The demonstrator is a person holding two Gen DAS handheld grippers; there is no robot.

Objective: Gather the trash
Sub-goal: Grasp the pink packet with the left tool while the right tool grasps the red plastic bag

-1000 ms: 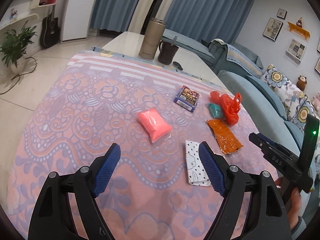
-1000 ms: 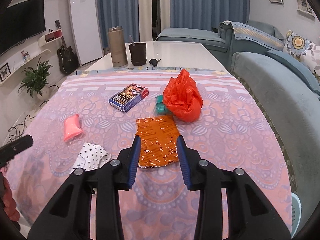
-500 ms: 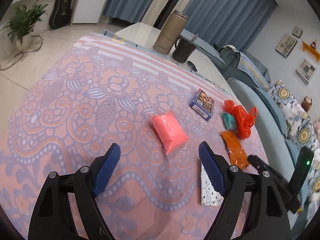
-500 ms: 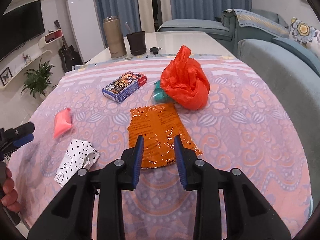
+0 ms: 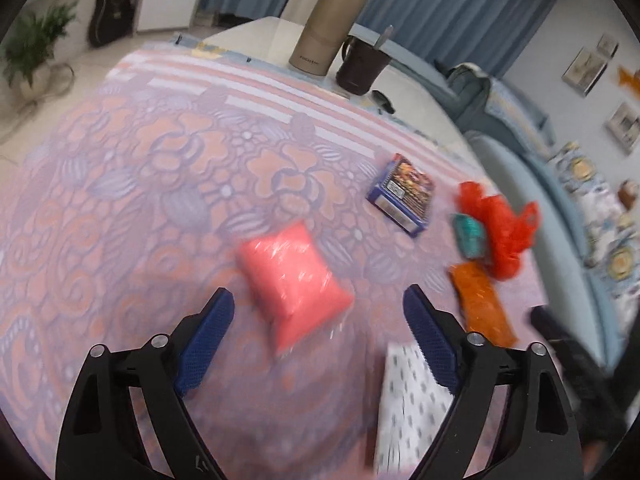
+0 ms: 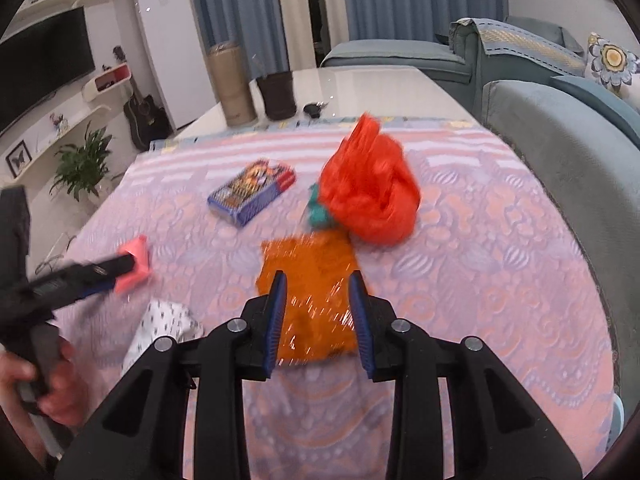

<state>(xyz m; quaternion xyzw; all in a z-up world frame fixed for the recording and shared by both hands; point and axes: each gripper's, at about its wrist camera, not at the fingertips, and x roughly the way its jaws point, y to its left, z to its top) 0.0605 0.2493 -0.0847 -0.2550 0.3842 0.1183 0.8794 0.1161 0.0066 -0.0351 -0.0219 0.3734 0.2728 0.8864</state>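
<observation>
The desk [image 5: 120,184], under a pink and lilac flowered cloth, ran back to a bare white end where a tan flask [image 5: 328,28] and a dark cup [image 5: 362,66] stood. A blue-grey sofa [image 6: 568,168] ran close along the desk's right edge, while open floor lay off its left edge. The cloth left of the pink packet [image 5: 294,280] was bare.

Taking the pink packet as the landmark: the left claw [image 5: 318,344] was spread wide just in front of it, the packet's near end lying between the blue fingers [image 5: 206,344], and whether they touched it could not be told. A white spotted paper [image 5: 408,408] lay just right of and nearer than the packet, partly under the right finger. A blue card box [image 5: 404,194] lay beyond the packet to the right. Farther right still, an orange wrapper [image 6: 308,276] lay flat, with a teal scrap [image 6: 320,212] and a crumpled red bag [image 6: 372,196] touching at its far end.

The right claw [image 6: 318,320] was parted narrowly, its fingers either side of the wrapper's near half, not clenched on it; contact was unclear through blur.
</observation>
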